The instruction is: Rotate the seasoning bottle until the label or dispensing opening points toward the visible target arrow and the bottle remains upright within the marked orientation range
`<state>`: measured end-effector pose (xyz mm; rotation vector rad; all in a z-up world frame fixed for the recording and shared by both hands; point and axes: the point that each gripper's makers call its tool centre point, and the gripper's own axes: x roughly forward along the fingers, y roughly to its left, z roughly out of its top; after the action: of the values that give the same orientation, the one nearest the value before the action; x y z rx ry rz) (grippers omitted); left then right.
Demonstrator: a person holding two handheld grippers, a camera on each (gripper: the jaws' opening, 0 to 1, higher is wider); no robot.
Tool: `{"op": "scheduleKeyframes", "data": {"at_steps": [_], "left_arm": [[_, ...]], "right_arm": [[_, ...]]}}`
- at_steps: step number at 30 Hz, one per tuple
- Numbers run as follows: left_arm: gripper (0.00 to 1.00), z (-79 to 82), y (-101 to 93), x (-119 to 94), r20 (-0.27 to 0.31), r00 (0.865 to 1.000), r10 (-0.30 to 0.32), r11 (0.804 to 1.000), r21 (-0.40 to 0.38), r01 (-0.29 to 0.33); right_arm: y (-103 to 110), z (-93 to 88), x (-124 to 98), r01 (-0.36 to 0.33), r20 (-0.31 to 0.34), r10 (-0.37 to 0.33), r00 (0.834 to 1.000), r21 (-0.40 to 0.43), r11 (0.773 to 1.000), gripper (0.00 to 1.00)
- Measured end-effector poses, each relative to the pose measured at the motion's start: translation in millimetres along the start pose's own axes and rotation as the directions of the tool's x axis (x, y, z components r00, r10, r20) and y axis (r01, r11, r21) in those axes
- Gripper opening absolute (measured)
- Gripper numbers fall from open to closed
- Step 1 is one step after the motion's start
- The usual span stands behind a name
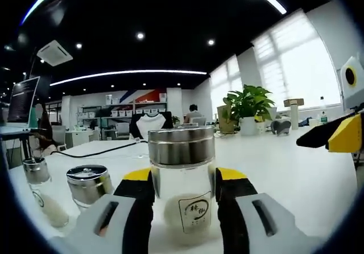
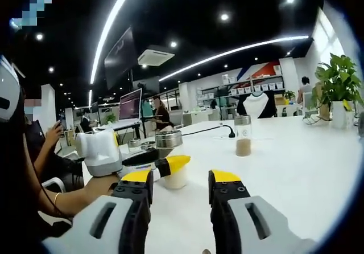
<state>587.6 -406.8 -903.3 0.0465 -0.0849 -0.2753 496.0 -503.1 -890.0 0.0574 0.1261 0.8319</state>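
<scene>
Bottle [image 1: 182, 180] gripped upright on the bench [image 1: 296, 174], left gripper [image 1: 182, 188] clamped on its clear glass sides below the steel cap, probably steadying it for the turn. Label faces six o'clock, pale seasoning inside. Right gripper [image 2: 179, 188] hangs wide open, empty. No arrow visible.

Clear seasoning bottle [image 1: 182, 185], silver cap, white label; yellow-tipped black jaws.

white tool [image 2: 181, 200] bodies, black jaws tipped yellow, slotted housings
</scene>
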Motion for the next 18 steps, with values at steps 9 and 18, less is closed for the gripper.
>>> {"op": "scheduleKeyframes", "data": {"at_steps": [9, 18], "left_arm": [[0.45, 1.3, 0.8, -0.6, 0.003, 1.0, 0.006, 1.0, 0.007, -0.006], [0.45, 11.9, -0.6, -1.6, 0.039, 0.999, 0.007, 1.0, 0.026, -0.008]], "right_arm": [[9.4, -7.5, 3.9, -0.016, -0.014, 0.016, 1.0, 0.014, 1.0, 0.4], [16.0, -8.5, 5.7, -0.031, -0.011, 0.031, 0.999, 0.027, 0.999, 0.4]]}}
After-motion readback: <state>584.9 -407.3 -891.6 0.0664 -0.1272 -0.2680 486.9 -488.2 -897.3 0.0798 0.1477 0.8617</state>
